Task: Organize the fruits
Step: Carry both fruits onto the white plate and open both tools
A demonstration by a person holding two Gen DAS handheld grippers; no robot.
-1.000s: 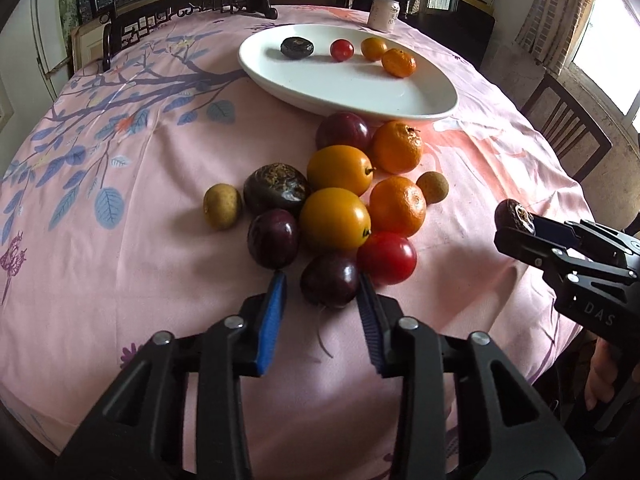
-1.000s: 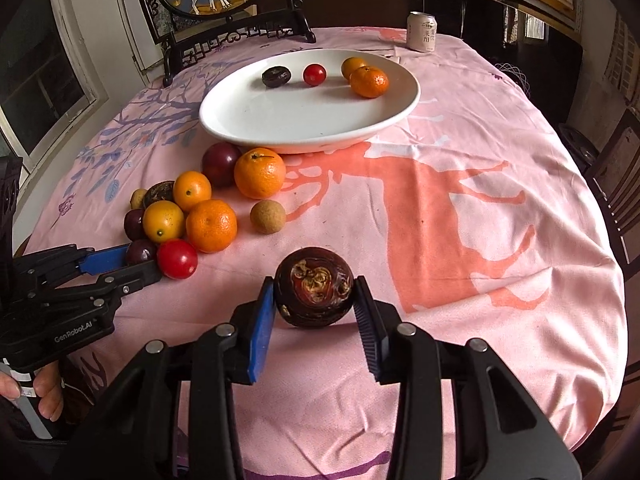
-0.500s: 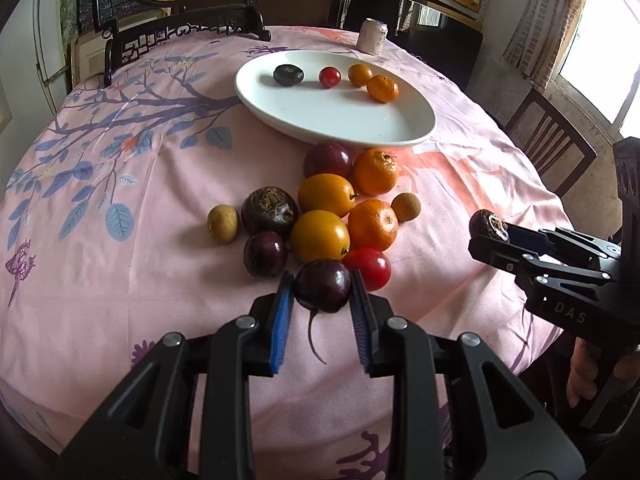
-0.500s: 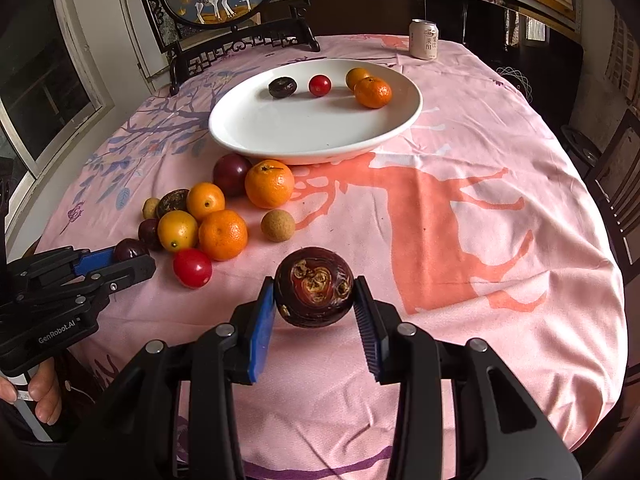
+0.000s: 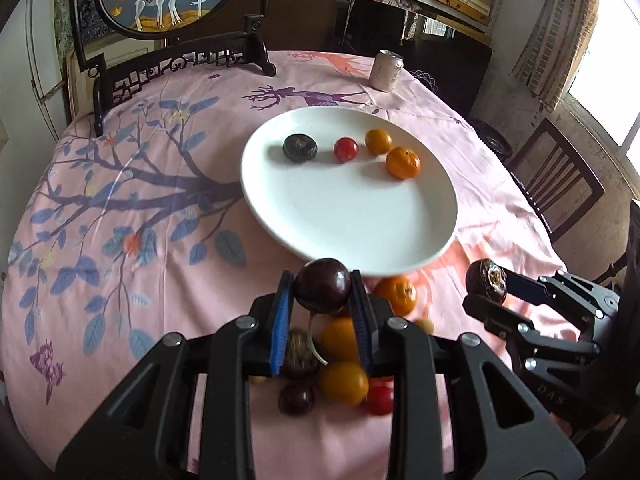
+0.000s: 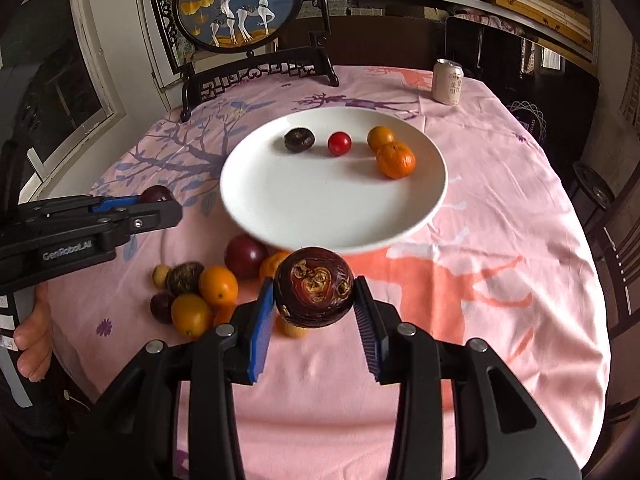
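Since the earlier frame both my grippers rose, left wrist view, my left gripper (image 5: 322,286) clamped a dark plum (image 5: 322,285) before the white plate (image 5: 352,236), right wrist view, my right gripper (image 6: 314,294) clamped a scarred brown fruit (image 6: 313,292) above the pink tablecloth (image 6: 480,280).

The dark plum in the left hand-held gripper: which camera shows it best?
The left wrist view: the plum sits whole and close between the left hand-held gripper pads. The right wrist view shows only its top peeking above that gripper's fingers, at the left edge.
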